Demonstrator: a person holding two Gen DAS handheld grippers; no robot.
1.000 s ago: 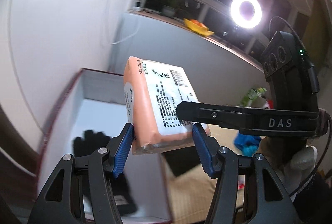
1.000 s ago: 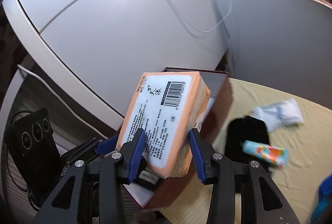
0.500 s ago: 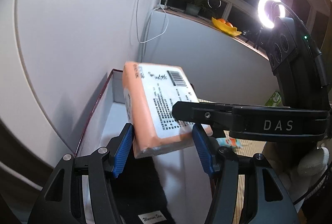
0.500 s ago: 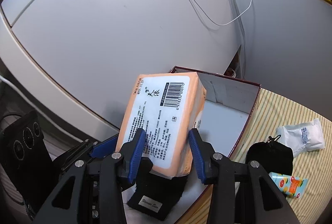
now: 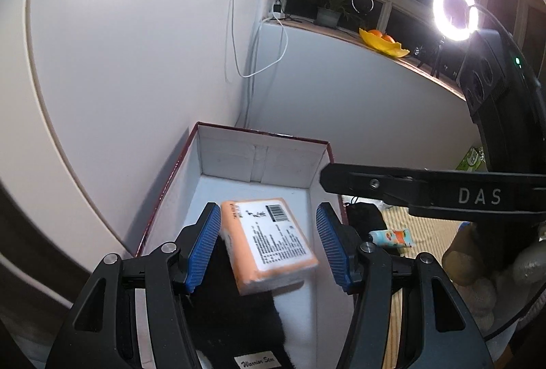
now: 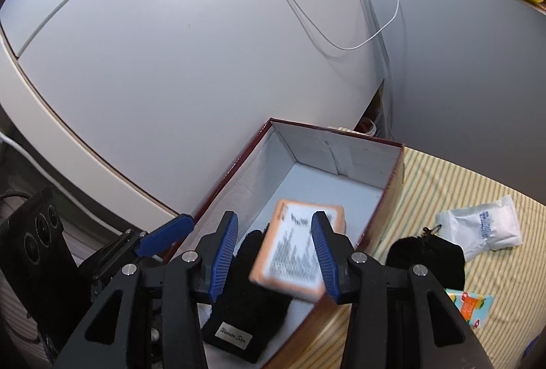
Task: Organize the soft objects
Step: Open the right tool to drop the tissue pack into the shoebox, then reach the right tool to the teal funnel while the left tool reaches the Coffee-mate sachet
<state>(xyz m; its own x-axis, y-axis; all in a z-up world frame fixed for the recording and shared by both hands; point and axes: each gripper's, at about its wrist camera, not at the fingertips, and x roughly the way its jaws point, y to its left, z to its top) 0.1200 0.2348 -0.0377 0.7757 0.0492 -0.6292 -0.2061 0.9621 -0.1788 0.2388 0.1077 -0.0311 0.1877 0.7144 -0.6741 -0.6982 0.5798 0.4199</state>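
An orange tissue pack [image 5: 269,242] lies loose and tilted inside the red box with white lining [image 5: 259,157], partly over a black glove [image 5: 239,317]. It is blurred in the right wrist view [image 6: 297,256]. My left gripper [image 5: 268,249] is open above the pack, not touching it. My right gripper [image 6: 274,259] is open too, over the same box [image 6: 341,157] and glove [image 6: 245,300].
On the striped mat right of the box lie a black pouch [image 6: 426,259], a white plastic packet [image 6: 481,229] and a small orange-and-teal pack [image 6: 471,304]. White walls stand close behind the box. A ring light [image 5: 454,10] shines at the windowsill.
Both grippers held the orange tissue pack over the box; both have opened and the pack has dropped into the box onto the glove.
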